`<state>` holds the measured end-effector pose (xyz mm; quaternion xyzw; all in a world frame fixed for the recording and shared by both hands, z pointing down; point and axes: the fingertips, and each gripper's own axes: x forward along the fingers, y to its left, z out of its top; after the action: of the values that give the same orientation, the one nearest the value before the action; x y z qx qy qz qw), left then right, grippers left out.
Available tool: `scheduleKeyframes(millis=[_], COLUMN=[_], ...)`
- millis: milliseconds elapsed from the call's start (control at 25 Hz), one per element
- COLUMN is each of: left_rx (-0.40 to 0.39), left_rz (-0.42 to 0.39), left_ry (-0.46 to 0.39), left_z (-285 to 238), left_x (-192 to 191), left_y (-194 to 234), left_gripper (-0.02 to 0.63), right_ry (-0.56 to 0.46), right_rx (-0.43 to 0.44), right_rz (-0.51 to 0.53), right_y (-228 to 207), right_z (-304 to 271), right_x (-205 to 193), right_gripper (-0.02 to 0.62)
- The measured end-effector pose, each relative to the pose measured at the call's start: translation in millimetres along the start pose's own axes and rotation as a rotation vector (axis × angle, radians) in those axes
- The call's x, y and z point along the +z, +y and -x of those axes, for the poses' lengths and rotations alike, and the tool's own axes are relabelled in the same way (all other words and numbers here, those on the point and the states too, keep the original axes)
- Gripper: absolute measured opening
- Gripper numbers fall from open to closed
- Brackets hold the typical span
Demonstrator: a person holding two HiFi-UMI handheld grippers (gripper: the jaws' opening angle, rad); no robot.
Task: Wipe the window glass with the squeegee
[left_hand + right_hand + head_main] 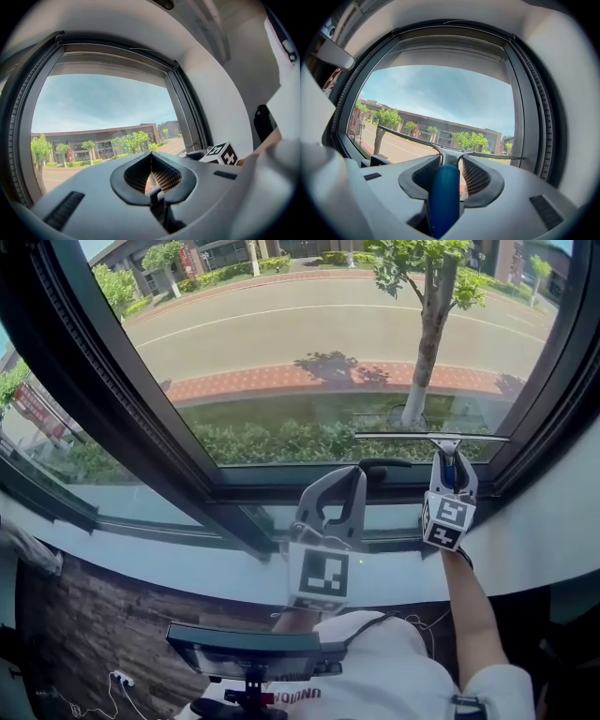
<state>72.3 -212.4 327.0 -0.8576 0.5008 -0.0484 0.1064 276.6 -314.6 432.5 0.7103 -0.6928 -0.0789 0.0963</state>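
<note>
Squeegee (444, 442) blade seems against glass (309, 352); contact unclear.

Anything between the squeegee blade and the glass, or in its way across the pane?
Nothing visible. The right gripper holds the squeegee by its blue handle, with the blade low on the window glass and bare glass above it. The left gripper, fingers shut and empty, sits lower left by the frame, off the glass.
</note>
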Motion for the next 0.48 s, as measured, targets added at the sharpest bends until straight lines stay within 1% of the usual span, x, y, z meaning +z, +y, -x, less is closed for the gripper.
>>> scheduleKeyframes(millis=[240,480], left_rx=[-0.001,-0.008], left_rz=[-0.002,-0.003], left_ry=[-0.003,0.000], left_z=[-2.1,-5.5], left_x=[-1.3,-1.4], left_y=[0.0,-0.4], left_gripper=[0.003,0.003], right_ry=[0.024,0.027], right_rx=[0.005,0.002], right_rz=[0.015,0.016], right_y=[2.6,2.2], right_z=[-1.1,-0.9], right_x=[-14.9,-17.1], right_gripper=[0.150,0.150])
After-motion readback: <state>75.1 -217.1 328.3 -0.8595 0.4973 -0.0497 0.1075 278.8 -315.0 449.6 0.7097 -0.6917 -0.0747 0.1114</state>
